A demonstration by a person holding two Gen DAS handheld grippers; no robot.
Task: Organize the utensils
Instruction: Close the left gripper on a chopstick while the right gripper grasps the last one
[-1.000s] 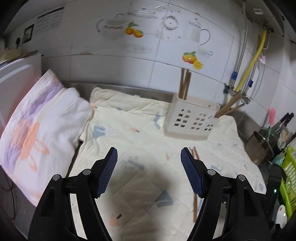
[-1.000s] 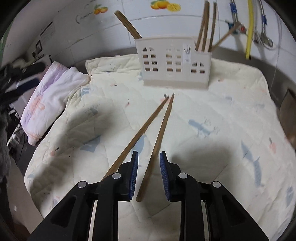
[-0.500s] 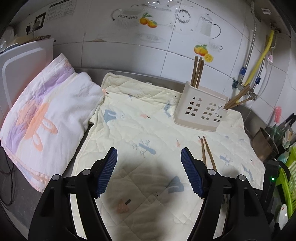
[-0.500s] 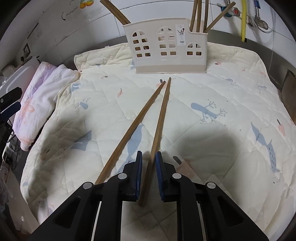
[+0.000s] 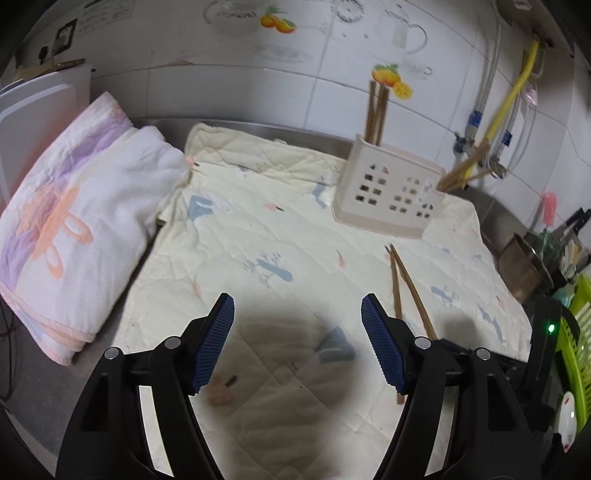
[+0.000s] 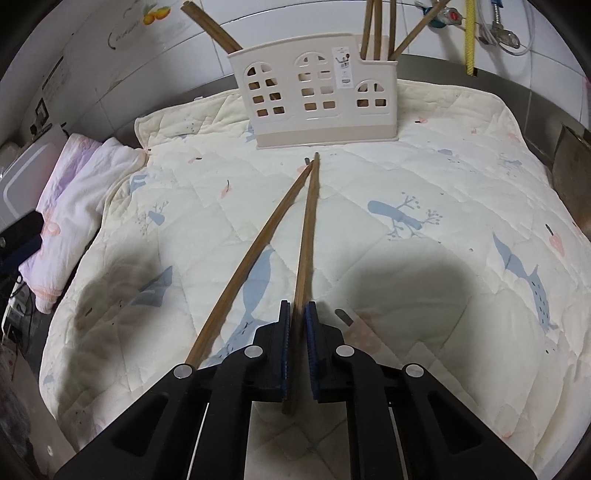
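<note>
- The right gripper [image 6: 297,314] was seen with its blue pads clamped on the near end of one wooden chopstick [image 6: 308,229], its jaws having just been closing onto it.
- That held chopstick ran forward over the quilted mat [image 6: 424,177], its far tip lying just short of the utensil holder [image 6: 314,99].
- A second chopstick [image 6: 255,258] was left outside the jaws, to the left of the left finger, lying on the mat; its far tip met the tip of the held one, so that a narrow V was formed.
- The beige holder, pierced with window-shaped holes, was stood upright at the back of the mat; more chopsticks [image 6: 376,29] were stuck in its right compartment and a pair leaned out of its left end.
- The left gripper [image 5: 297,321] was held with its jaws spread wide and nothing between them, above a shadowed part of the mat.
- In the left wrist view the two chopsticks [image 5: 406,284] were seen to the right of the right finger, with the holder [image 5: 388,195] beyond them.
- A folded towel [image 5: 74,206] with purple and orange print was lying at the left edge of the mat, partly on the steel counter [image 5: 33,373].
</note>
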